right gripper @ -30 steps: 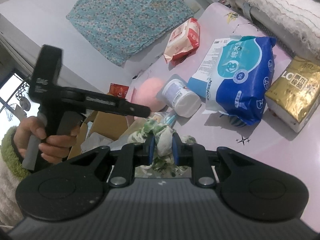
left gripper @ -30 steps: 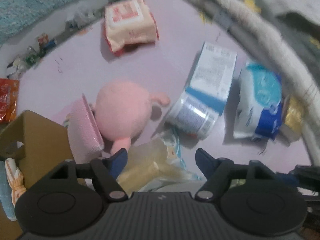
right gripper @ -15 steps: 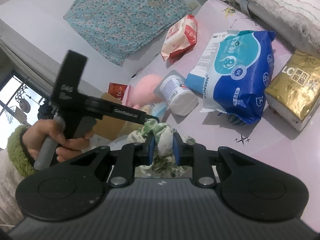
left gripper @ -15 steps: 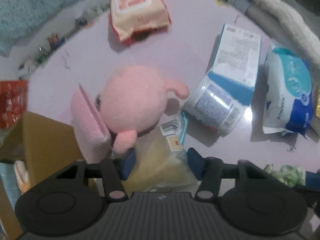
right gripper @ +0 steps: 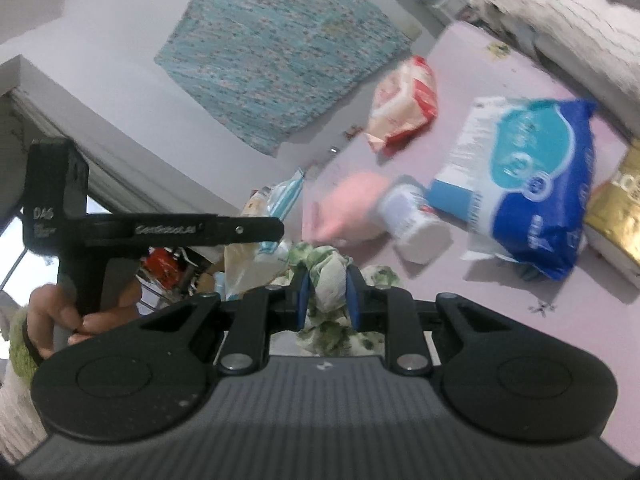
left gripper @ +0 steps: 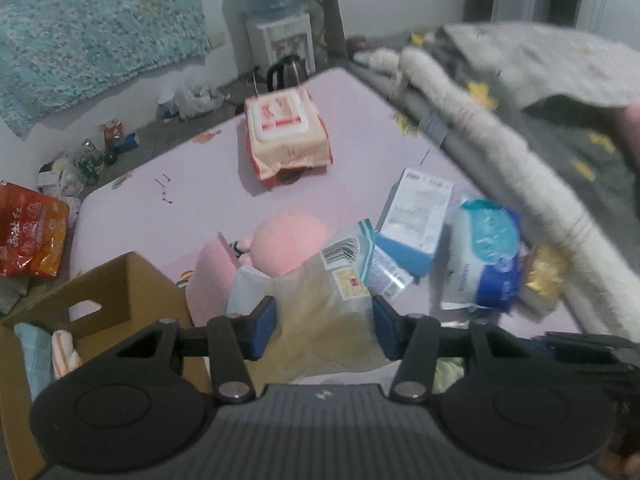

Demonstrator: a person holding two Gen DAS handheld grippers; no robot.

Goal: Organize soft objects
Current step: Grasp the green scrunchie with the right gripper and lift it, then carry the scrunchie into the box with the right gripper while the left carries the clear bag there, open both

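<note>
Clear yellowish bag point(left gripper: 320, 316) clamped, lifted above table; green-white floral cloth point(right gripper: 330, 276) bunched, pinched; pink plush point(left gripper: 290, 244) lying on table.

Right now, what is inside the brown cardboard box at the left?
In the brown cardboard box, a pale blue cloth and an orange-striped white cloth show at its near left corner. The box wall and the left tongs hide the rest of its inside.

Both fisheye views are dim and soft, with dark, curved corners. Motion blur smears the blanket point(left gripper: 500, 152) and the packs point(right gripper: 532, 184). Daylight glares through a window point(right gripper: 16, 248) at the far left. Shadows under the packs are faint.
</note>
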